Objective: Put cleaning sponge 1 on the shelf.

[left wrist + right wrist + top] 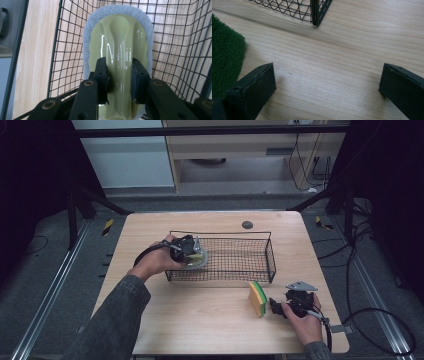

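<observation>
Left gripper view: the scrubber (117, 32), pale yellow-green with a grey fuzzy rim, sits pinched by its raised middle ridge, inside the wire basket (175, 37).
Grip: left gripper (119, 80) has its jaws closed narrow on that ridge, probably since it's the only graspable bit.
Spot: scrubber (196, 257) hangs at the basket's left end, looks like it's being dropped in.
Sponge: yellow and green one (257, 298) stands on the table (200, 320) just outside the basket.
Right gripper (274, 306): jaws wide, nothing held, parked just beside the sponge, likely next.

Dim dark surroundings, evenly lit table (200, 320), glare streaks on scrubber (117, 50)
</observation>
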`<state>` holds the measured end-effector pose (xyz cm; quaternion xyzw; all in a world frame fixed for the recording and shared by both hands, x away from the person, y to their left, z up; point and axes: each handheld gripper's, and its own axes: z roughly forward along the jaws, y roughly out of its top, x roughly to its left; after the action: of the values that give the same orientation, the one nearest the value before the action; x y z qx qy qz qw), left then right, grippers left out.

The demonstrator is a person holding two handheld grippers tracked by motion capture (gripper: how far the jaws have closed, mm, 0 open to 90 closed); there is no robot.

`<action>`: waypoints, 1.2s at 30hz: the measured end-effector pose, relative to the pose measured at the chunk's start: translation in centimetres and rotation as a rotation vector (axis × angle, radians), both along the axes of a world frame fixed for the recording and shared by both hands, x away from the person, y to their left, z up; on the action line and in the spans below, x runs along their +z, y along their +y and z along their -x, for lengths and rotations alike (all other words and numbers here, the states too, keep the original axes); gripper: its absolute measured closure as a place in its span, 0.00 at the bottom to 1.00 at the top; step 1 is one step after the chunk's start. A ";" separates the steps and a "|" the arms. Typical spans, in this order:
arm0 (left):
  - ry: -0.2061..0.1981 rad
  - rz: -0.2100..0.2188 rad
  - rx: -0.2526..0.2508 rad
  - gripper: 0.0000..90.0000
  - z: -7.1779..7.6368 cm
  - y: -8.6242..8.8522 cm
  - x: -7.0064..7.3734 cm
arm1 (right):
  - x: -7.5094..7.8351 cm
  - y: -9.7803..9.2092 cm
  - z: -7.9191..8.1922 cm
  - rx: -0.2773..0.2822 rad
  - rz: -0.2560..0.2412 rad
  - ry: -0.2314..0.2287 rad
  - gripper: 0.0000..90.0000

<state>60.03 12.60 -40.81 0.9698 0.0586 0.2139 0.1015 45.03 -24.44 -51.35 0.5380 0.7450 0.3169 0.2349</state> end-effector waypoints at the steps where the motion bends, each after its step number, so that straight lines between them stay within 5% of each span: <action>1: 0.000 -0.001 0.000 0.79 0.0 0.0 -0.1 | 0.0 0.0 0.0 0.000 -0.001 -0.001 0.01; 36: 0.061 -0.007 0.031 0.78 -0.4 -0.1 -1.8 | 0.0 0.0 0.0 0.001 -0.001 -0.001 0.01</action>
<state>60.42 12.51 -42.57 0.9752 0.0758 0.1860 0.0930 45.04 -24.45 -51.36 0.5376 0.7450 0.3177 0.2346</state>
